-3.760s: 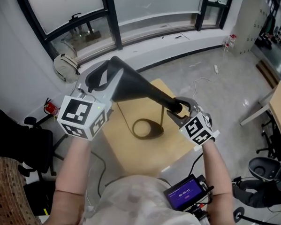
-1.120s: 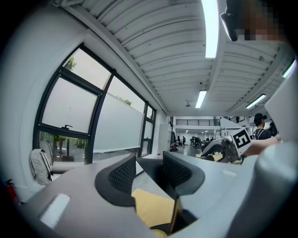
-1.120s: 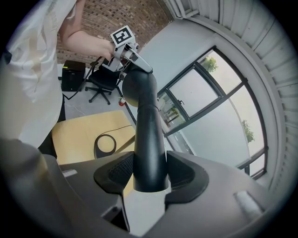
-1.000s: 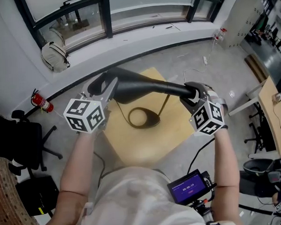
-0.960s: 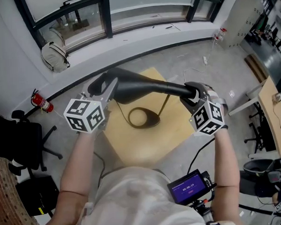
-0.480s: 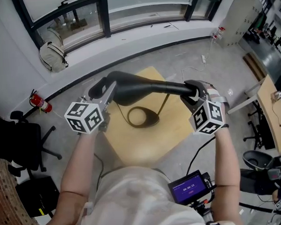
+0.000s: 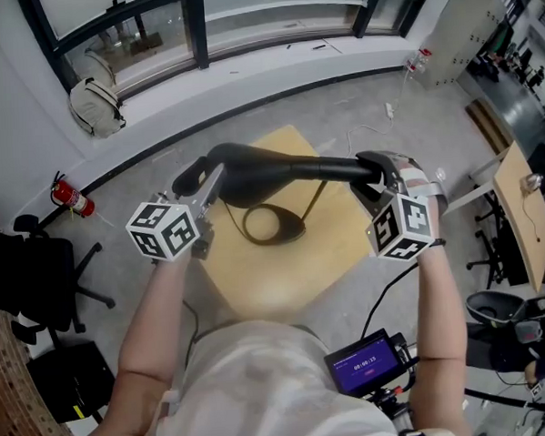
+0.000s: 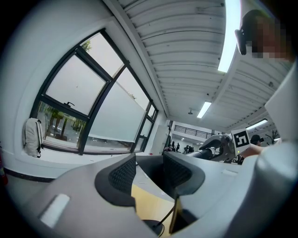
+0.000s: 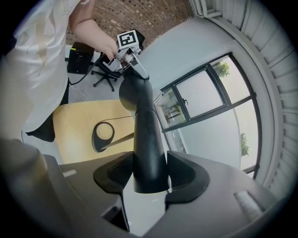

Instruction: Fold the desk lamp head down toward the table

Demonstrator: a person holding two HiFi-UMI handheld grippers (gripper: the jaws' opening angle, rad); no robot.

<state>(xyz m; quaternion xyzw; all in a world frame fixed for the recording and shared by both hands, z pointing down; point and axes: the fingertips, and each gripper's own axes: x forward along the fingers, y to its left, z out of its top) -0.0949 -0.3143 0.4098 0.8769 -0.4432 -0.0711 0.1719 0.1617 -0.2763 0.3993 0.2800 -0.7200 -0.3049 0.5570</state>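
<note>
The black desk lamp head [image 7: 279,171] lies almost level above the small wooden table [image 7: 285,280]. My left gripper [image 7: 205,178] is shut on its wide end, which fills the gap between the pads [image 8: 125,174]. My right gripper [image 7: 369,176] is shut on the narrow end [image 9: 148,158], close to where the thin stem [image 7: 319,201] comes up. That stem slants up from the dark ring base [image 7: 298,228] on the table. In the right gripper view the head [image 9: 143,125] runs away toward the left gripper [image 9: 132,58].
A cable runs over the table from the base. On the floor stand a black office chair [image 7: 38,261] and a red fire extinguisher [image 7: 66,194]; a backpack [image 7: 92,105] leans by the window. A small screen device [image 7: 362,367] hangs at my waist. Another desk [image 7: 518,200] stands at right.
The head's wide end has sunk with my left gripper, from a steep tilt to nearly level. My right gripper has stayed on the narrow end and rolled slightly.
</note>
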